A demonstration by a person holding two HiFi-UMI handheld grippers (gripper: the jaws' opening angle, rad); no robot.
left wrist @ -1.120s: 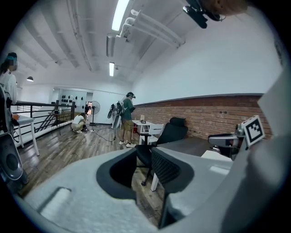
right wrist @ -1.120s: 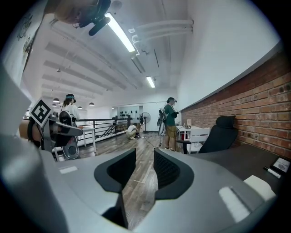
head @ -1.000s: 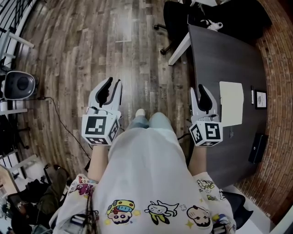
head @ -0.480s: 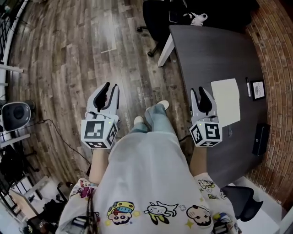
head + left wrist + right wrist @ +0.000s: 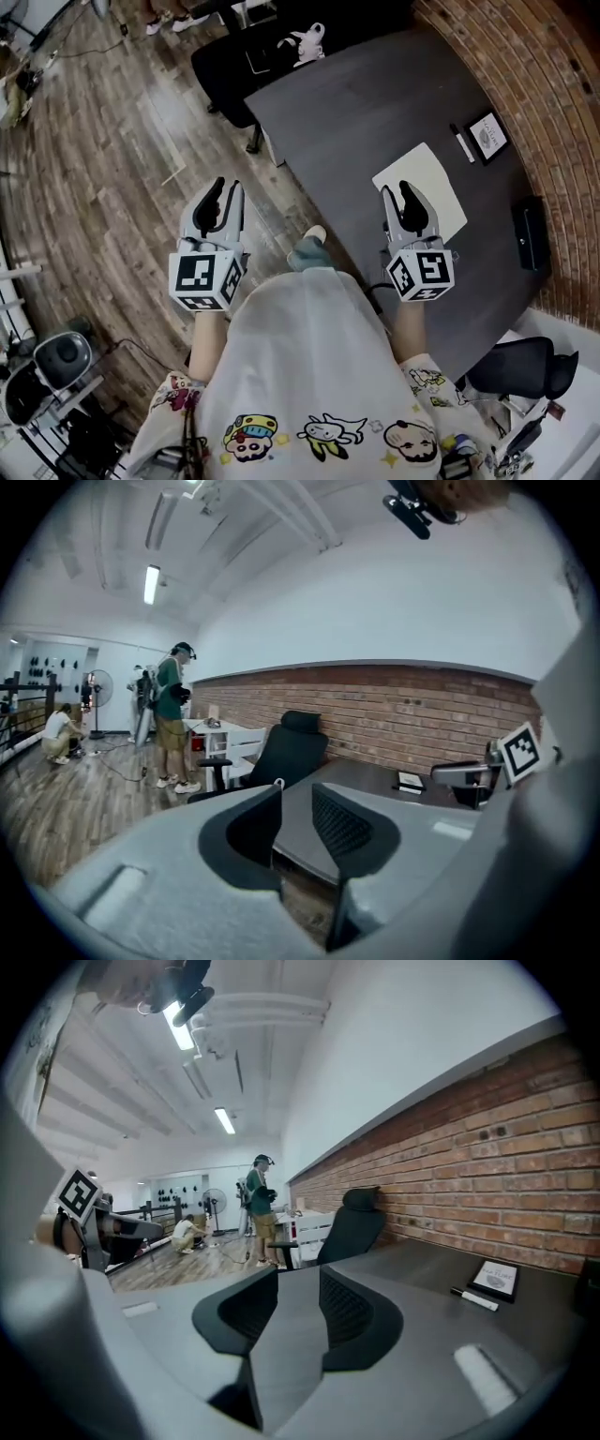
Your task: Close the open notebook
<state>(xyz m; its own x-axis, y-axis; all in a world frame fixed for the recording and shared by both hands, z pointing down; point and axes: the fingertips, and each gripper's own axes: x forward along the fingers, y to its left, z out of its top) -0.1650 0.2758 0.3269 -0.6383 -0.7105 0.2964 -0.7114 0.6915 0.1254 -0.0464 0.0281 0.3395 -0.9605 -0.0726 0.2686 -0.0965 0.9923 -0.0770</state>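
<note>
The notebook [image 5: 424, 186] lies open on the dark grey table [image 5: 356, 112], showing as a white page, in the head view only. My right gripper [image 5: 403, 195] hovers over the page's near left part, its jaws open and empty. In the right gripper view the right gripper [image 5: 298, 1309] points along the tabletop with nothing between its pads. My left gripper [image 5: 223, 192] is open and empty over the wooden floor, left of the table edge. The left gripper view has the left gripper [image 5: 295, 822] aimed at the table's near edge.
A marker pen [image 5: 462, 142] and a small framed card [image 5: 487, 134] lie beyond the notebook, a black device [image 5: 527, 236] to its right. A black office chair [image 5: 272, 56] with a white plush toy [image 5: 305, 39] stands at the table's far end. A brick wall [image 5: 487, 1176] runs behind; people stand far off.
The person has turned toward the table, which has swung from the right edge to the middle of the head view. The right gripper now sits over the notebook; the left stays over floor.
</note>
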